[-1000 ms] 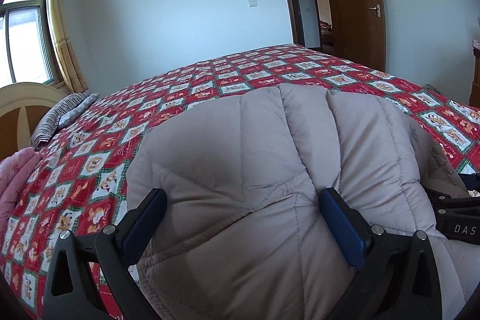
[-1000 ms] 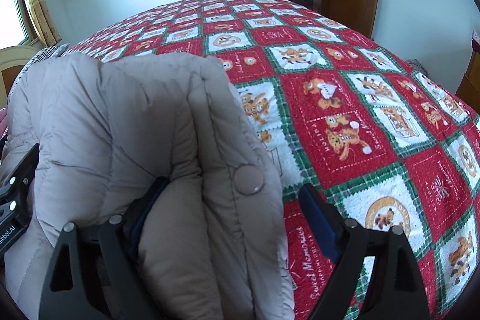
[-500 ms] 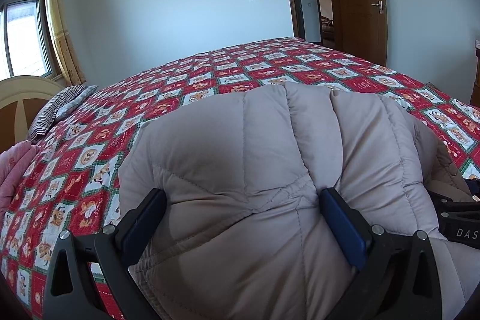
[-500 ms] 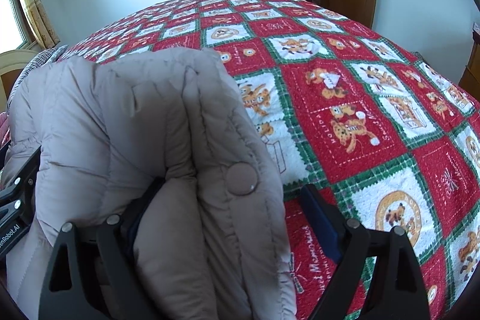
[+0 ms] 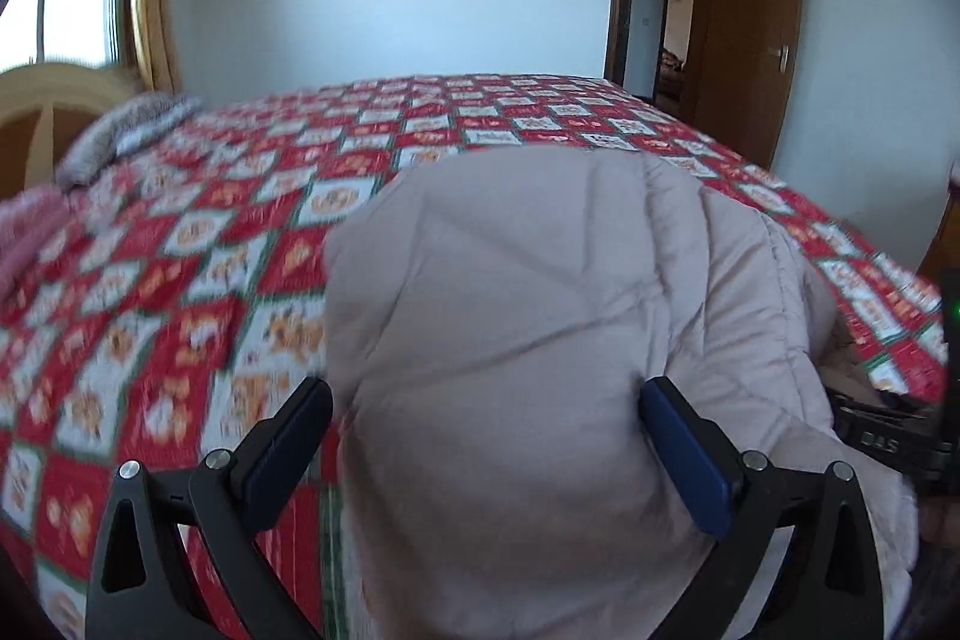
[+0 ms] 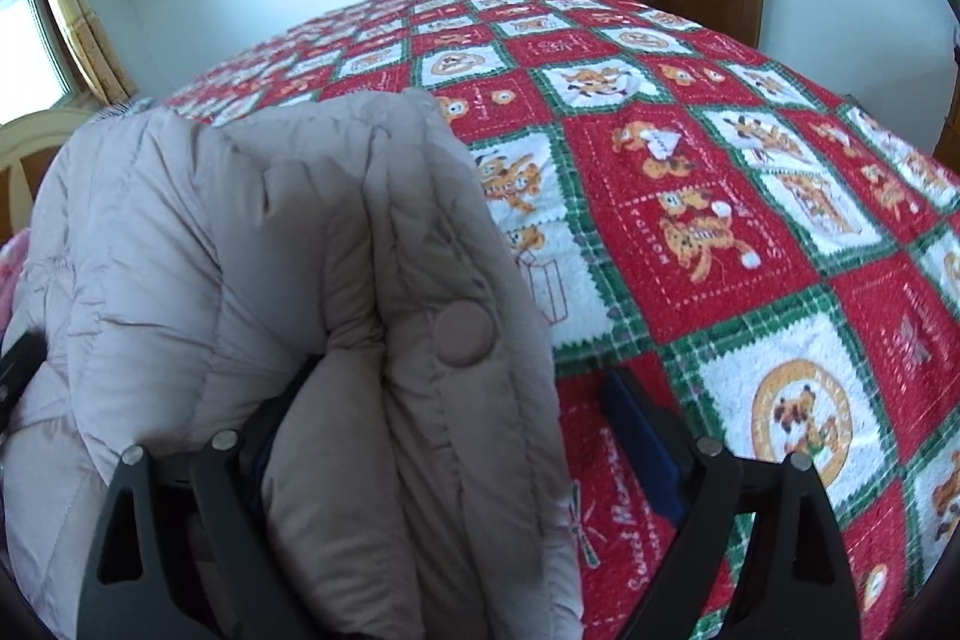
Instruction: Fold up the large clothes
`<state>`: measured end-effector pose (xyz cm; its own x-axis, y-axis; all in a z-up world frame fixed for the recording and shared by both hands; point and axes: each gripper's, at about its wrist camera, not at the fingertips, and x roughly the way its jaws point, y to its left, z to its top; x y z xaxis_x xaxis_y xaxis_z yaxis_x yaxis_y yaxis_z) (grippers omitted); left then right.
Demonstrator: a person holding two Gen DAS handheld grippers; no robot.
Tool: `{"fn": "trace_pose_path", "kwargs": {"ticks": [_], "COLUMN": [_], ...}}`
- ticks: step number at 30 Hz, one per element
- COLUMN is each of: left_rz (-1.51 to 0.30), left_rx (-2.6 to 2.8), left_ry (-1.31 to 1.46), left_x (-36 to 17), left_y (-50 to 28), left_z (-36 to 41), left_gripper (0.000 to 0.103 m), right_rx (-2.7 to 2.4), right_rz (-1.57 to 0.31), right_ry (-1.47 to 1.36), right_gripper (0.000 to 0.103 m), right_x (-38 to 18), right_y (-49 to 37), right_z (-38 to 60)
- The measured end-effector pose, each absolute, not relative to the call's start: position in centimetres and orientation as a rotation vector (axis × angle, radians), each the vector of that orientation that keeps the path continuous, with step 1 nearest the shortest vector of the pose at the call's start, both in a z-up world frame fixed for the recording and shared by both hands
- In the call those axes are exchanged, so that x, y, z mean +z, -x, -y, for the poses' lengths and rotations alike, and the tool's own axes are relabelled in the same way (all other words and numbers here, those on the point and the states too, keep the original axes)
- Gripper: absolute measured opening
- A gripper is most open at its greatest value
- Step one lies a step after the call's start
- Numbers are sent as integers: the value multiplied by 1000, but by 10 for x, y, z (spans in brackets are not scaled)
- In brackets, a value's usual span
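1. Midway, I'd judge: the one beige quilted down coat [image 5: 540, 340] is bunched and lifted over the red patchwork bedspread [image 6: 750, 220], final fold not laid.
2. Left gripper [image 5: 486, 448] is spread wide, coat bulging between its fingers.
3. Right gripper [image 6: 456, 436] likewise wide, coat draped over its left finger; grip unclear.
4. Count: one coat, two grippers.

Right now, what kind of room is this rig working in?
Most likely a home bedroom: a large bed under a red patchwork quilt, a striped pillow by the curved headboard, and a wooden door open onto a hallway.
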<state>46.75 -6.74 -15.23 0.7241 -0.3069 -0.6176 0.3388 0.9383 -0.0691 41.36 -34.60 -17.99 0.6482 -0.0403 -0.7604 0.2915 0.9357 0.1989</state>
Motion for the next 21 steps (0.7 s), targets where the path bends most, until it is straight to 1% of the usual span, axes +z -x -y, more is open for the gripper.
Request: {"fn": "trace_pose_path", "kwargs": {"ticks": [3, 6, 9, 10, 11, 12, 13, 18, 20, 21], "left_rz": [-720, -759, -760, -746, -731, -719, -716, -722, -714, -708], "left_rx": [-396, -422, -423, -414, -402, -392, -391, -409, -430, -438], "left_ry": [35, 100, 59, 29, -6, -32, -41, -43, -57, -66], "left_x": [-167, -180, -182, -181, -180, -179, -179, -179, -177, -176], "left_y": [-462, -468, -470, -466, -464, -461, -460, -458, -457, -456], "left_z": [50, 49, 63, 67, 73, 77, 79, 80, 84, 87], "left_gripper": [102, 102, 102, 102, 102, 102, 102, 102, 94, 91], "right_rx": [-177, -159, -140, -133, -119, -86, -71, -16, -4, 8], "right_rz": [-840, -842, -829, -823, -810, -794, -792, -810, -809, -804], "right_ry": [-325, -334, -349, -350, -347, -338, -329, -349, -345, -345], "right_gripper": [91, 92, 88, 83, 72, 65, 60, 53, 48, 45], "right_x": [-180, -181, -181, -181, -180, -179, -178, -179, -179, -179], "right_y": [-411, -413, -411, -410, -409, -407, -407, -411, -411, -410], "right_z": [346, 348, 350, 350, 348, 344, 341, 342, 341, 340]}}
